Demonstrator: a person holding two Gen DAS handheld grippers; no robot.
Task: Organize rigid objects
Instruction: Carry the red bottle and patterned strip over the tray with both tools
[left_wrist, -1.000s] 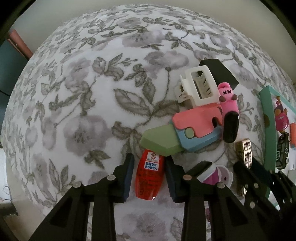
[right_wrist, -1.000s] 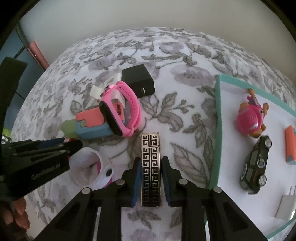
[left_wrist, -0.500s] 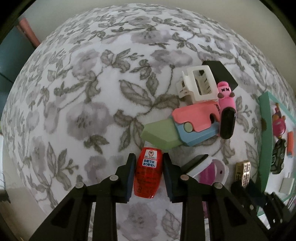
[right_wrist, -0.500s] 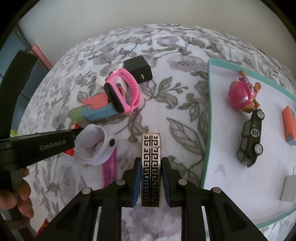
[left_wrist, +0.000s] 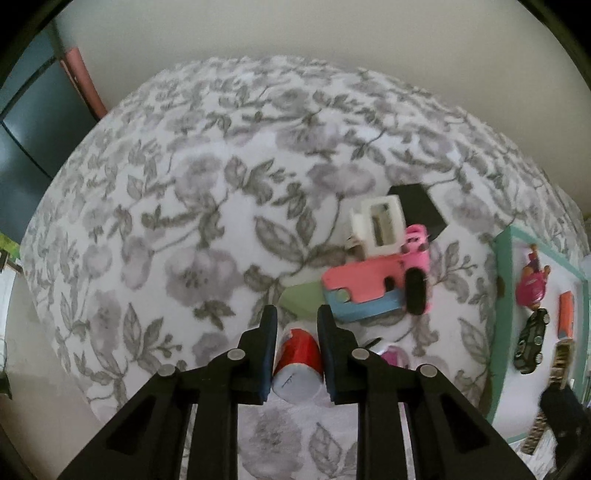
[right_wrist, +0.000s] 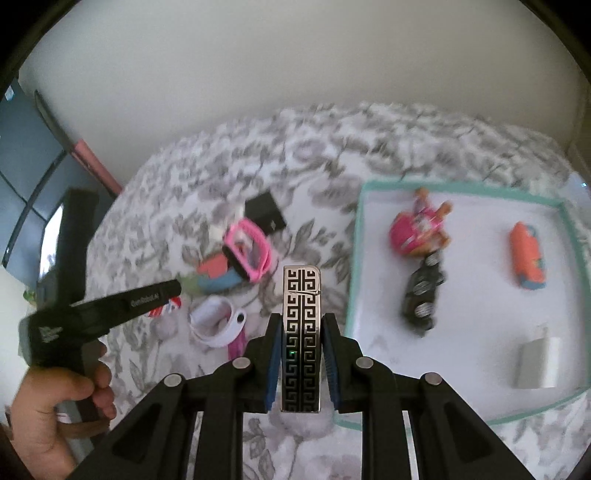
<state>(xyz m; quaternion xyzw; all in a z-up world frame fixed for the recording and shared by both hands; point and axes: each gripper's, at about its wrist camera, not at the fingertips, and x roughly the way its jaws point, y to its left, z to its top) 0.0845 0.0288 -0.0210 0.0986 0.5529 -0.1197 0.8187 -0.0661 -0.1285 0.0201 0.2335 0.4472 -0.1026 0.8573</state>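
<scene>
My left gripper (left_wrist: 296, 314) hangs above the floral bedspread, its jaws closing tight on a small red bottle (left_wrist: 297, 350) whose sides the pads press. In the right wrist view that left gripper (right_wrist: 173, 288) shows with the red bottle (right_wrist: 162, 308) under its tip, a hand on its handle. My right gripper (right_wrist: 302, 319) is shut on a flat black-and-silver patterned lighter (right_wrist: 301, 295), held up beside the left rim of the teal tray (right_wrist: 354, 258).
On the bedspread lie a pink watch (left_wrist: 417, 266), a white hair clip (left_wrist: 380, 225), a black charger (left_wrist: 417, 203), a pink-blue-green piece (left_wrist: 362, 291) and a white strap (right_wrist: 216, 321). The tray holds a pink toy (right_wrist: 417, 232), a black car (right_wrist: 421, 291), an orange item (right_wrist: 528, 258) and a white plug (right_wrist: 535, 365).
The left jaws closed on the red bottle and lifted it off the bedspread. The right gripper rose with the lighter and moved right, toward the tray.
</scene>
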